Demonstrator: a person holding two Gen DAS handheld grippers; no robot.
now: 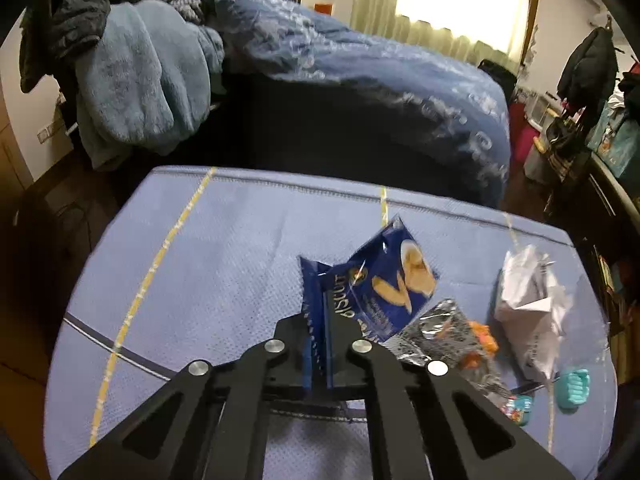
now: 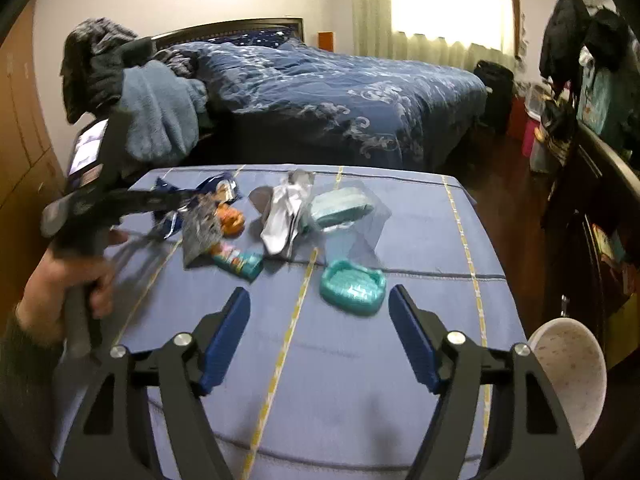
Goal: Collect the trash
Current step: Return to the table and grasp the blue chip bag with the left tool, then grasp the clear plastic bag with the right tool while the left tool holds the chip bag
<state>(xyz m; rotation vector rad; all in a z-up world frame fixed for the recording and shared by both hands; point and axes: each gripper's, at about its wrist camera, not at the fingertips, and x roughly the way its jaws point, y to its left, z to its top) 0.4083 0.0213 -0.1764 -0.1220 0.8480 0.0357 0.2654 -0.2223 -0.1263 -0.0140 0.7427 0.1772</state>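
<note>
My left gripper [image 1: 319, 322] is shut on a blue biscuit wrapper [image 1: 376, 280] and holds it just above the blue mattress [image 1: 208, 264]. The wrapper also shows in the right wrist view [image 2: 218, 188], held by the left gripper [image 2: 176, 200]. Beside it lie a silver crumpled wrapper [image 1: 436, 332], white crumpled paper [image 1: 528, 300] and a small colourful packet [image 2: 240, 262]. My right gripper [image 2: 318, 320] is open and empty above the mattress, just short of a teal soap dish [image 2: 353, 287].
A clear plastic pack with teal contents [image 2: 344, 206] lies behind the dish. A white bin [image 2: 568, 376] stands at the mattress's right side. A bed with a blue quilt [image 2: 340, 96] and piled clothes [image 2: 156, 112] lie beyond. Cluttered furniture lines the right wall.
</note>
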